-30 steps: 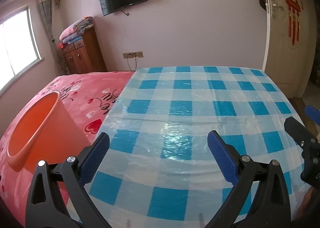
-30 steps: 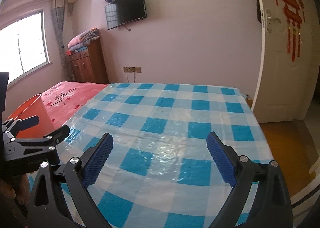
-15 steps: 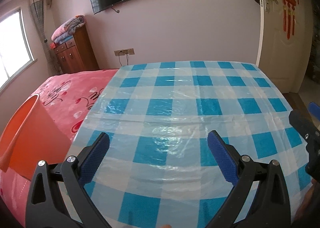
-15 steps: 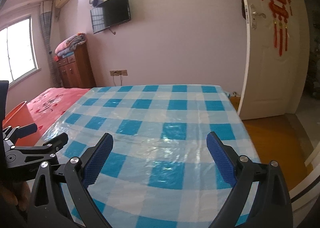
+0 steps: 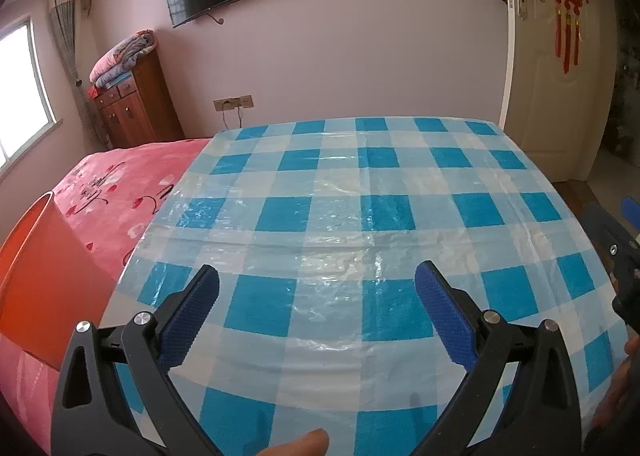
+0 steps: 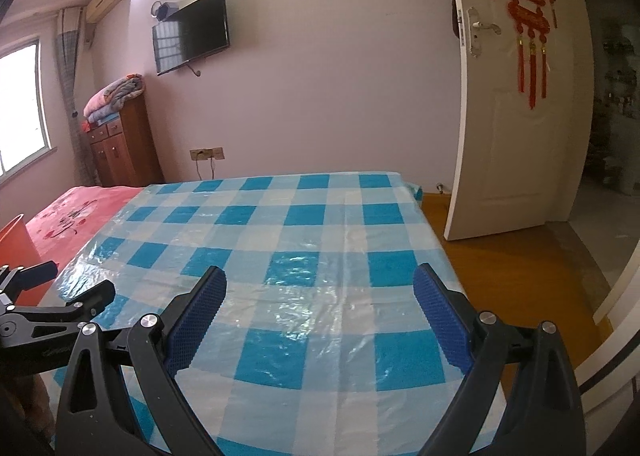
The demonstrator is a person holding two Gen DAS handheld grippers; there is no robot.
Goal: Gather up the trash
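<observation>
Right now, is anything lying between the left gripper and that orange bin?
Nothing visible does. The left gripper hangs open over the checked plastic sheet; the orange bin sits to its left, on the pink bedspread.

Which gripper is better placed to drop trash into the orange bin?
Left. The orange bin sits just left of the open left gripper; the open right gripper is farther, with the left gripper between them. No trash shows.
</observation>
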